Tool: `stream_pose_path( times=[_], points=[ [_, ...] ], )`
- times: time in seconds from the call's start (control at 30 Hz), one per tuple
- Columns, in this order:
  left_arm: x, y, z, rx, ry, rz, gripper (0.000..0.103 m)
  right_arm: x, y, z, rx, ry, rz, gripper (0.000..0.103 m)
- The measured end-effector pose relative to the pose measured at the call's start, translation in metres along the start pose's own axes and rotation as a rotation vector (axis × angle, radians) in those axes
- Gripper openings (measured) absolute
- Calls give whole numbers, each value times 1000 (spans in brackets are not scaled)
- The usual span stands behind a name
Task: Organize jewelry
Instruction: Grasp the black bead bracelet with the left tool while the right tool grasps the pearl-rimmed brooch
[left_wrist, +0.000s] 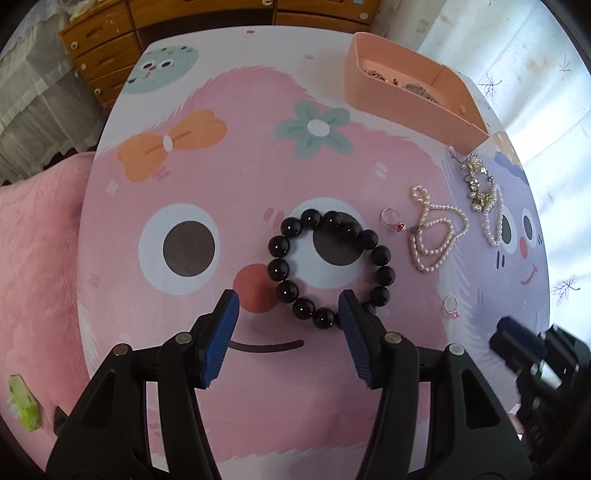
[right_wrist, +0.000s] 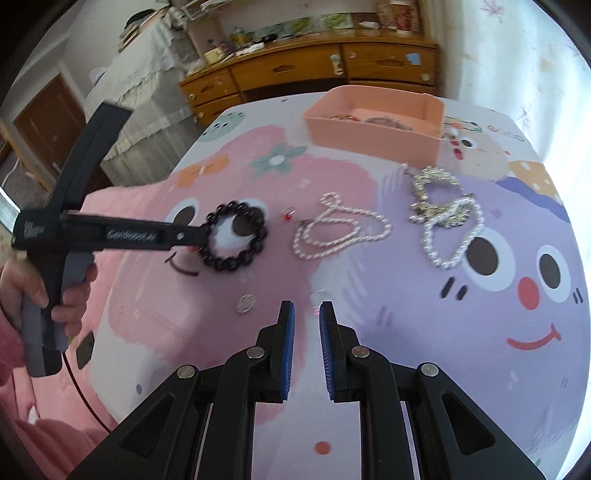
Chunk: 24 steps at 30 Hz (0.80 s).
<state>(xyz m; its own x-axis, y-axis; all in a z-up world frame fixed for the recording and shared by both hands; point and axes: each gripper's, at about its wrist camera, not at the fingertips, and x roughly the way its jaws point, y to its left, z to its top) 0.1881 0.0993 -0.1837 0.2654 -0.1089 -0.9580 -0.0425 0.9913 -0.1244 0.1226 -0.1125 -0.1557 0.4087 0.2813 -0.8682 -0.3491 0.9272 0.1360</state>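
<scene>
A black bead bracelet (left_wrist: 330, 266) lies on the cartoon table mat; it also shows in the right wrist view (right_wrist: 233, 236). My left gripper (left_wrist: 290, 301) is open, its jaws either side of the bracelet's near edge, holding nothing. My right gripper (right_wrist: 306, 308) is open with a narrow gap, just short of a small ring (right_wrist: 317, 295) on the mat. A pearl necklace (left_wrist: 434, 236) (right_wrist: 338, 230), a ring with a red stone (left_wrist: 392, 218) and a tangle of silver and pearl jewelry (left_wrist: 482, 192) (right_wrist: 441, 206) lie to the right. A pink box (left_wrist: 410, 99) (right_wrist: 376, 125) holds some jewelry.
Another ring (left_wrist: 451, 306) lies near the mat's front right. A round silver piece (right_wrist: 246, 303) lies left of my right gripper. A wooden dresser (right_wrist: 314, 70) stands behind the table. A pink bed cover (left_wrist: 37, 258) lies to the left.
</scene>
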Motion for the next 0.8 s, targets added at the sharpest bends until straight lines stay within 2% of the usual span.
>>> stream_pose_path(
  times=[0.03, 0.1, 0.2, 0.3, 0.47, 0.57, 0.8],
  points=[
    [1, 1, 0, -2, 2, -2, 53, 2, 10, -2, -34, -3, -4, 29],
    [3, 2, 0, 0, 10, -4, 53, 6, 30, -7, -112, -16, -14, 35],
    [5, 2, 3, 1, 14, -18, 53, 15, 56, -10, -201, -23, -56, 35],
    [7, 1, 10, 8, 4, -37, 52, 28, 69, -7, -208, -12, -50, 35],
    [12, -1, 15, 42, -8, -24, 36, 52, 76, -1, -182, 9, -77, 35],
    [15, -1, 15, 58, -15, -41, 30, 60, 81, 0, -185, 11, -88, 35],
    [23, -2, 12, 123, -33, -30, 24, 71, 87, 1, -201, 26, -110, 26]
  ],
)
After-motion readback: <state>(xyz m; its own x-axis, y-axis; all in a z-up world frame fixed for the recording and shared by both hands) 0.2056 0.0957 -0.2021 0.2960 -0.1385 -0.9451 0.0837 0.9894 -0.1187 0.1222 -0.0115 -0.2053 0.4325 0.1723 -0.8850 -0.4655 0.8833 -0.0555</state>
